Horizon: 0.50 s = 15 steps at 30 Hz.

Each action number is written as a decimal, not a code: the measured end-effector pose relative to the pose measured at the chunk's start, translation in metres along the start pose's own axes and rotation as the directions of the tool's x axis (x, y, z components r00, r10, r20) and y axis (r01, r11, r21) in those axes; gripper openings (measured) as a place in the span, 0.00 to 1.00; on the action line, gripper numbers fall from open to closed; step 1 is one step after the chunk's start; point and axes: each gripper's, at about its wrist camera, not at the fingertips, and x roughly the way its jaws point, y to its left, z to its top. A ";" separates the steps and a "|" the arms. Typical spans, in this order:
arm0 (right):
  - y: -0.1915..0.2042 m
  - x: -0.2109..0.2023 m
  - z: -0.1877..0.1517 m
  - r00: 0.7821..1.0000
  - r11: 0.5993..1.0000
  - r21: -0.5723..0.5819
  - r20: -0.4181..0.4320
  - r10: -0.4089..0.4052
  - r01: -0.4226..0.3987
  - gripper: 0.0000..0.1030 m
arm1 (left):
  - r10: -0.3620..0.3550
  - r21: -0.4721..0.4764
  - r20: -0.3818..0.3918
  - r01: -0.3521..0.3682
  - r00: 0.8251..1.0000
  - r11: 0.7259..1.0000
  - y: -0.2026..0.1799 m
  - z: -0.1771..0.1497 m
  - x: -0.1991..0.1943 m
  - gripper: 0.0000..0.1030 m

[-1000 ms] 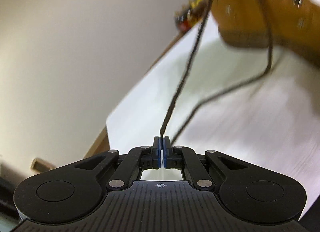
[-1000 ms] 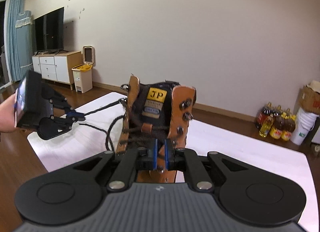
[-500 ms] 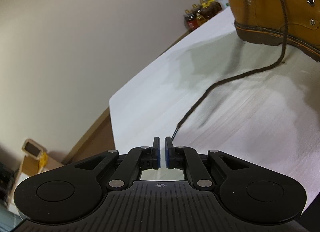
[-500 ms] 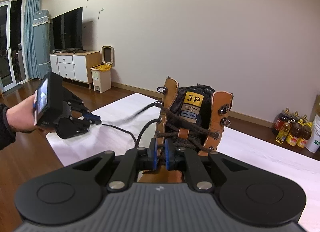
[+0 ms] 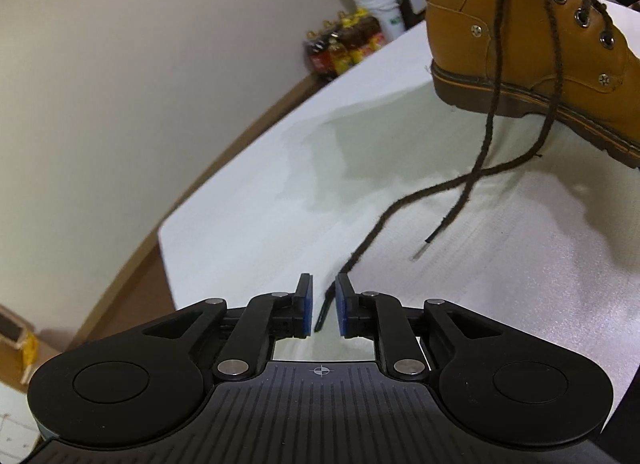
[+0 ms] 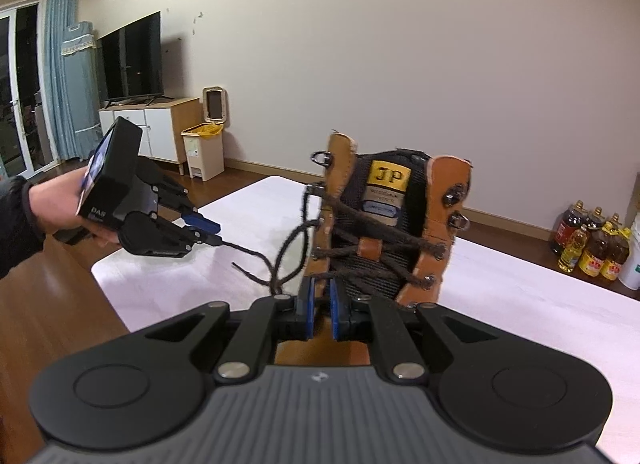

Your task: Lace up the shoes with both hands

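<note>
- My left gripper (image 5: 323,310) has its fingers parted a narrow way; one dark lace end (image 5: 326,306) lies loose in the gap, not pinched.
- A second lace end (image 5: 422,248) rests on the white table (image 5: 240,216) just beyond, so two loose ends trail from one boot.
- The one tan boot (image 6: 384,224) stands upright on the table, mid-frame in the right wrist view: dark brown laces crossed over a black tongue with a yellow "JP" tag (image 6: 391,176), metal eyelets and hooks up both sides, dark sole.
- My right gripper (image 6: 320,314) sits against the boot's front, fingers a narrow way apart; I cannot tell whether they hold anything.
- Several oil bottles (image 6: 588,244) stand on the floor at far right.
</note>
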 end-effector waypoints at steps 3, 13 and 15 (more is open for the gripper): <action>-0.004 0.000 -0.001 1.000 1.000 0.019 0.003 0.002 -0.002 0.08 | -0.069 -0.040 -0.017 0.068 0.997 0.997 0.011 0.004 0.006 0.00; -0.009 -0.001 -0.008 1.000 0.998 0.053 0.014 0.025 -0.025 0.08 | -0.276 -0.095 -0.030 0.273 0.961 0.957 -0.016 -0.024 -0.052 0.00; -0.009 -0.004 -0.010 0.999 0.997 0.065 0.018 0.034 -0.035 0.08 | -0.359 -0.108 -0.003 0.356 0.933 0.928 -0.033 -0.034 -0.071 0.00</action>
